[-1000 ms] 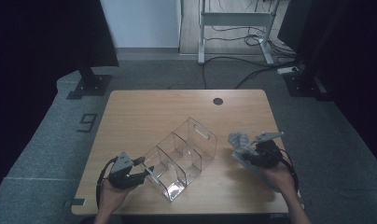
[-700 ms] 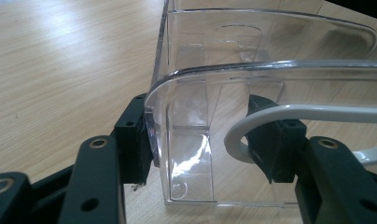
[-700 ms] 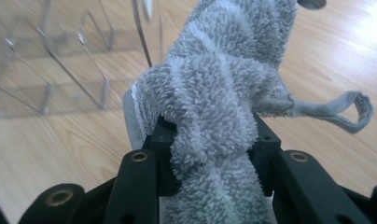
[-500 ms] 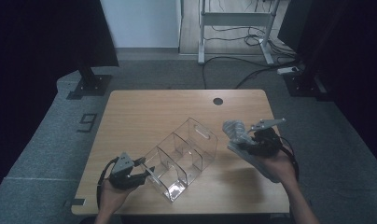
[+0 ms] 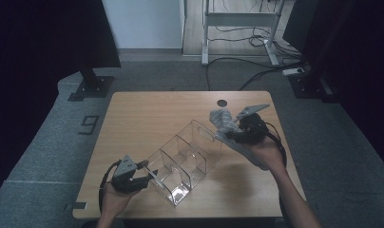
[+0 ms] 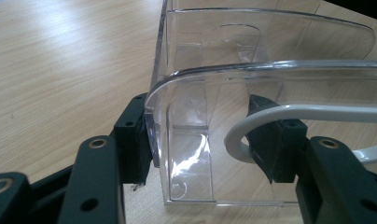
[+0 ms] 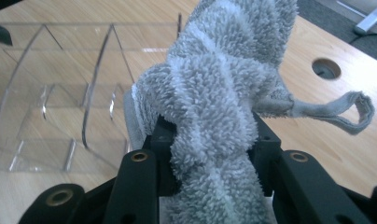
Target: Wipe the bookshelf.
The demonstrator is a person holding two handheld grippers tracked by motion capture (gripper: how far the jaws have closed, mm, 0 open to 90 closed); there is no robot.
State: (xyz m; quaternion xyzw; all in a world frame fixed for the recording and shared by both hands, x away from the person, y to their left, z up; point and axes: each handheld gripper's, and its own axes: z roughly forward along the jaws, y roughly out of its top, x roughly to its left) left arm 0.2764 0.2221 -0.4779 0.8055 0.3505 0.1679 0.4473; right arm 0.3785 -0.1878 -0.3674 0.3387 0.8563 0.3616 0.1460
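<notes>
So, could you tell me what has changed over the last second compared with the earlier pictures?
The right gripper, shut on the grey towel, has risen and moved toward the far end of the clear organizer, carrying the towel along. The left gripper stayed clamped on the organizer's near end, and the organizer kept its place on the table.

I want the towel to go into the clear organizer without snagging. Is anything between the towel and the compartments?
Nothing visible does. The grey towel hangs in the right gripper beside the organizer, whose compartments are open-topped; the left gripper clamps its near end wall.
</notes>
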